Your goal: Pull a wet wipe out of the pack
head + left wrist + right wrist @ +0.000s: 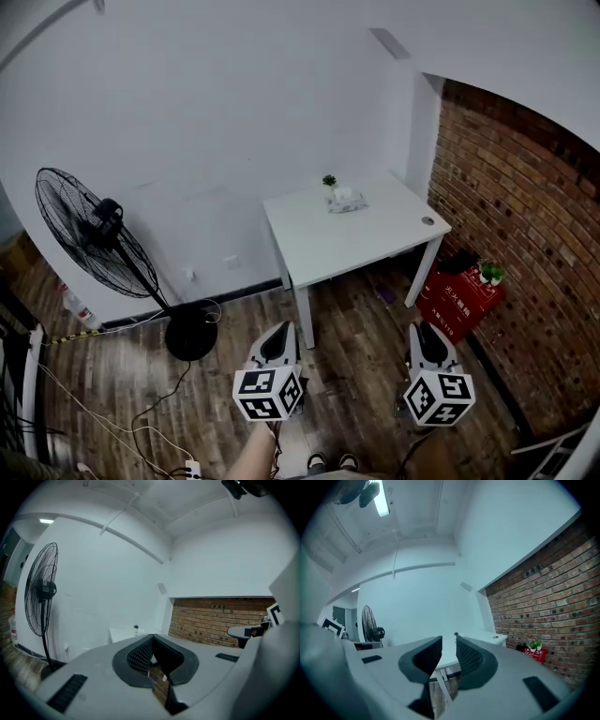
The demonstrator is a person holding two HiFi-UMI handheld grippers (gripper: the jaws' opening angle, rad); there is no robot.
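Far off on the counter (375,239) the wipe pack (345,199) lies untouched; left gripper (280,330) closed on nothing, right gripper (427,330) slightly parted, empty.

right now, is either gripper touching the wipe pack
No, left gripper and right gripper hang over the floor, short of the table bearing the wipe pack.

Room: plain white walls (234,112), exposed brick wall (525,187) on the right side. Dark wood plank floor (356,328). White four-leg worktop (375,234) pushed against the white wall, near the brick corner. Black pedestal fan (89,230) stands left of it, well apart. Loose cables (122,422) run over the floor near the fan base. Red crate (459,298) sits at the foot of the brick. Tube light (382,498) on the ceiling, lit.
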